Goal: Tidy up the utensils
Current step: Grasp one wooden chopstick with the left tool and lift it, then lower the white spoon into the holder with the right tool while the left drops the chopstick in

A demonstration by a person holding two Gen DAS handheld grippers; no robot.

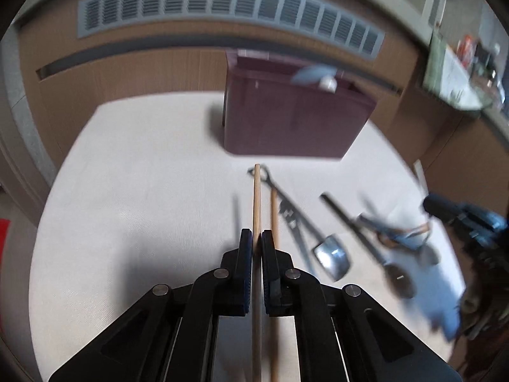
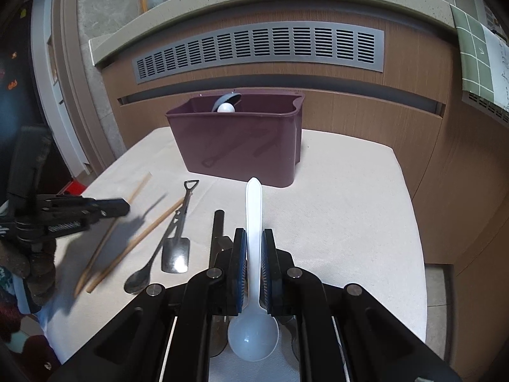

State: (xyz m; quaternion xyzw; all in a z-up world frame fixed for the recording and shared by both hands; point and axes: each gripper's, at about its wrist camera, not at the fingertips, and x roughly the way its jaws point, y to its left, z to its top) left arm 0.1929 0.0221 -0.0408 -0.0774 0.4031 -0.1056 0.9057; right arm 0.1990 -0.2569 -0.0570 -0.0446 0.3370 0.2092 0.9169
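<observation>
Wooden and pale, one chopstick (image 1: 256, 210) is clenched between the pads of the left gripper (image 1: 257, 242), its shaft running straight toward 12 o'clock in the left wrist view; a second chopstick (image 1: 274, 219) lies on the cream table (image 1: 143, 175) just beside it at 3 o'clock. The right gripper (image 2: 253, 251) grasps a white plastic spoon (image 2: 253, 222) by its handle, bowl back toward the camera, handle tip pointing at 12 o'clock toward the maroon bin (image 2: 241, 140). That bin stands upright at the far side of the table, with a grey and a white utensil end (image 2: 226, 103) poking above its rim. From the right wrist view, at 9 to 10 o'clock of the spoon, the loose utensils lie on the table: a shovel-shaped metal spoon (image 2: 176, 248), a dark metal spoon (image 2: 140, 277) touching it, and a black-handled piece (image 2: 218, 226) partly hidden under the right gripper. A gloved hand (image 2: 35, 264) bears the left gripper at the view's 9 o'clock edge.
</observation>
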